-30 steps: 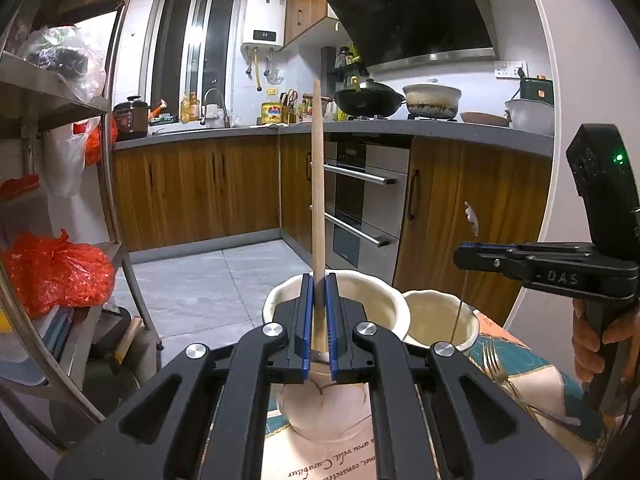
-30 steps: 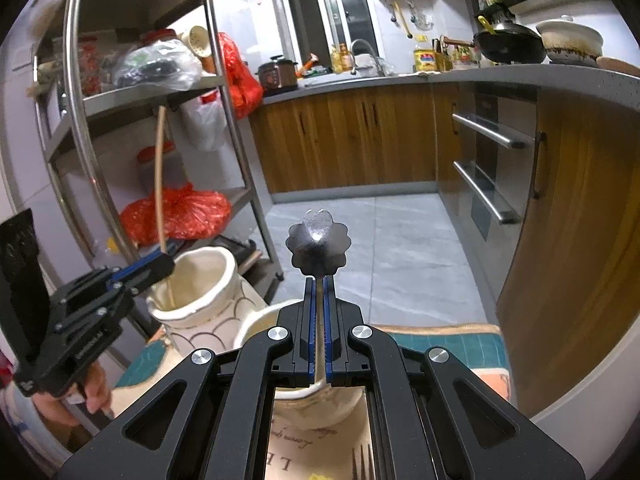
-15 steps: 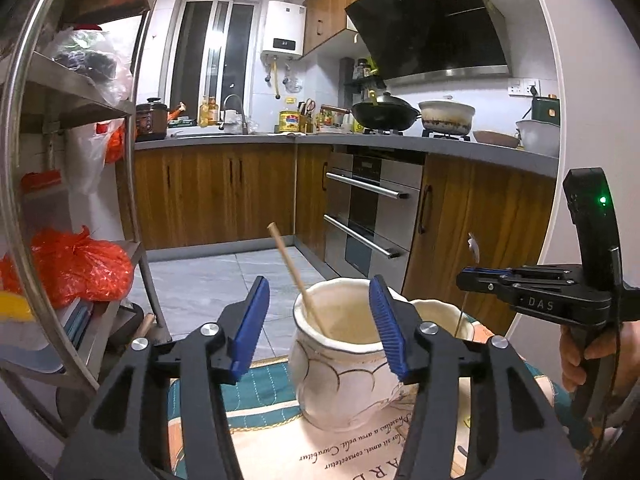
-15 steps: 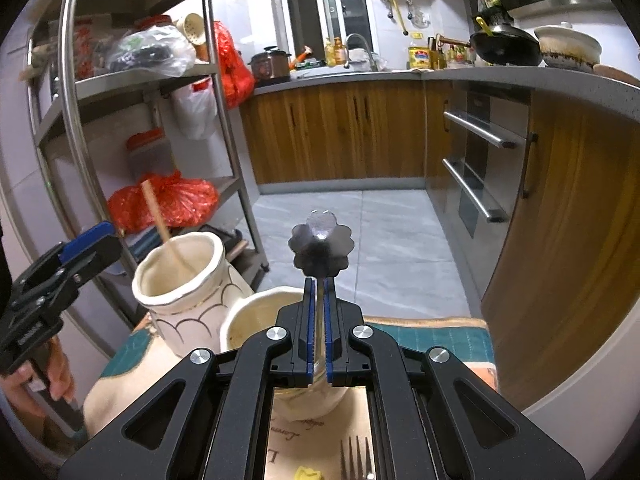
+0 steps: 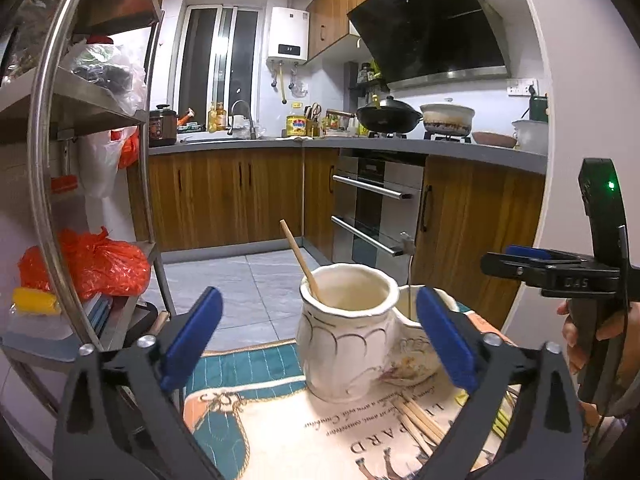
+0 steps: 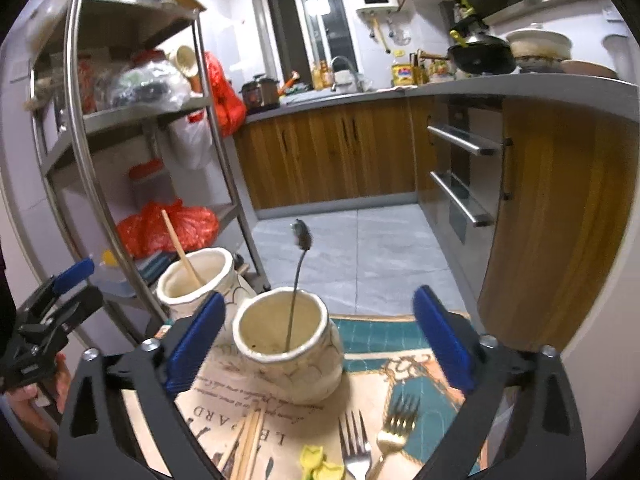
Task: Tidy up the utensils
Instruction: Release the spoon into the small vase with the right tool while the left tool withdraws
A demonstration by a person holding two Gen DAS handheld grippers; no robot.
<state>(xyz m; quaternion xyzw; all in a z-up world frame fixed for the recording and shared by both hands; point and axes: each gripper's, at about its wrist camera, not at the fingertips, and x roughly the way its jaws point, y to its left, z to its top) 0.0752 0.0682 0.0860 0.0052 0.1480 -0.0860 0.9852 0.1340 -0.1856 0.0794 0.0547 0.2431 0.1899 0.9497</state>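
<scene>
Two cream ceramic jars stand on a printed mat. The taller jar point(image 5: 344, 332) holds one wooden chopstick point(image 5: 299, 256) that leans left; it also shows in the right wrist view point(image 6: 196, 284). The shorter jar point(image 6: 286, 344) holds a thin metal utensil with a flower-shaped end point(image 6: 301, 236). My left gripper point(image 5: 316, 340) is open and empty in front of the taller jar. My right gripper point(image 6: 316, 340) is open and empty, its jaws either side of the shorter jar. Loose chopsticks point(image 6: 248, 436), a silver fork point(image 6: 354, 440) and a gold fork point(image 6: 394, 428) lie on the mat.
A metal shelf rack point(image 6: 92, 168) with bags stands close on the left. A yellow item point(image 6: 316, 458) lies on the mat point(image 6: 400, 364) near the forks. Wooden cabinets and an oven point(image 5: 376, 208) are behind, across the tiled floor. The mat's far edge is just behind the jars.
My left gripper opened and let the chopstick drop into the taller jar, then drew back. My right gripper opened, left the metal utensil in the shorter jar, and drew back.
</scene>
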